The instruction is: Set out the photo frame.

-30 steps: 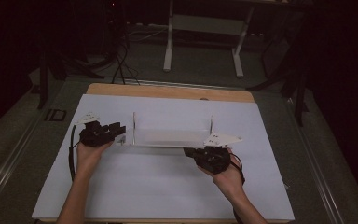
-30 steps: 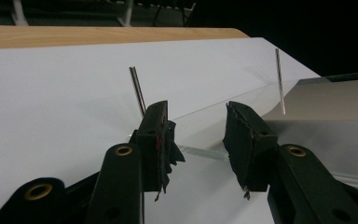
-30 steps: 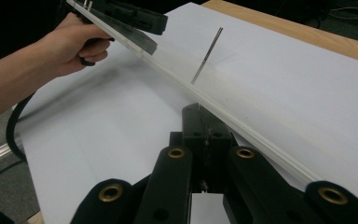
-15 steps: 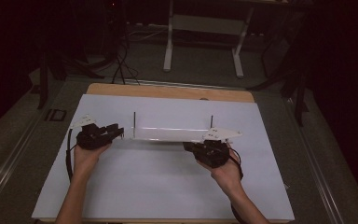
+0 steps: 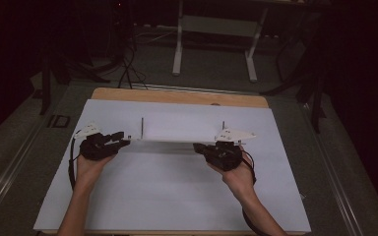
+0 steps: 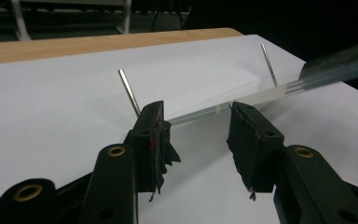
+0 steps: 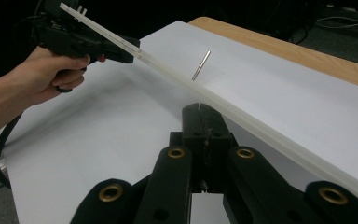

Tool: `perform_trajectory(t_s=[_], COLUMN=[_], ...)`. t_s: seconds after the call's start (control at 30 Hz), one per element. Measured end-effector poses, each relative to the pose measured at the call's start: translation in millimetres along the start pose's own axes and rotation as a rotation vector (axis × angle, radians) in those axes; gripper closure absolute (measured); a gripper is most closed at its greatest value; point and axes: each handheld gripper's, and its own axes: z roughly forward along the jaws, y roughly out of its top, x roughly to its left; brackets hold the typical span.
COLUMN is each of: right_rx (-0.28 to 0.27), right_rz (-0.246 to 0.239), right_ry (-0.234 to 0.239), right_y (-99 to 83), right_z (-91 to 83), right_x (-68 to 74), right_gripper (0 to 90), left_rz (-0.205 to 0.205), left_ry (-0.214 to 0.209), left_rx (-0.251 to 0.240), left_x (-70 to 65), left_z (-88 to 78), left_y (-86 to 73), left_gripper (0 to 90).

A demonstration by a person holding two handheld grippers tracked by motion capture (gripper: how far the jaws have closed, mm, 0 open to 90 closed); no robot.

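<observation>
A wooden desk stands on a grey floor; its bare wood shows as a strip along the far edge, and again in both gripper views; a large white sheet lies flat over nearly all of the top, reaching the near edge; two thin metal pins, the left pin and the right pin, rise from the sheet's far half, well apart.

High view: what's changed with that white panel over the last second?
The white panel tipped: its broad face showed before, now just a thin edge between the two pins. The left claw and right claw stayed at its ends; the white sheet stayed put.
</observation>
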Motion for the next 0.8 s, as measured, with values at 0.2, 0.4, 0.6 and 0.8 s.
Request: perform_trajectory(t_s=[0.2, 0.4, 0.6, 0.8], right_rx=[-0.003, -0.005, -0.009, -0.014], right_rz=[0.001, 0.004, 0.007, 0.011], right_ry=[-0.001, -0.003, -0.005, -0.008], right_y=[2.7, 5.3, 7.6, 10.6], right_z=[0.5, 1.1, 1.6, 2.4], right_x=[-1.6, -3.0, -4.6, -6.4], right_gripper=[90.0, 90.0, 90.0, 90.0], left_rz=[0.03, 0.048, 0.062, 0.072], left_ry=[0.009, 0.013, 0.011, 0.008], left_rx=[-0.004, -0.007, -0.011, -0.023], left_x=[-2.4, -5.3, -8.3, -10.4], left_z=[-1.7, -1.2, 0.2, -0.6], left_y=[0.7, 1.4, 2.5, 5.2], left_gripper=[55.8, 54.4, 52.9, 51.3])
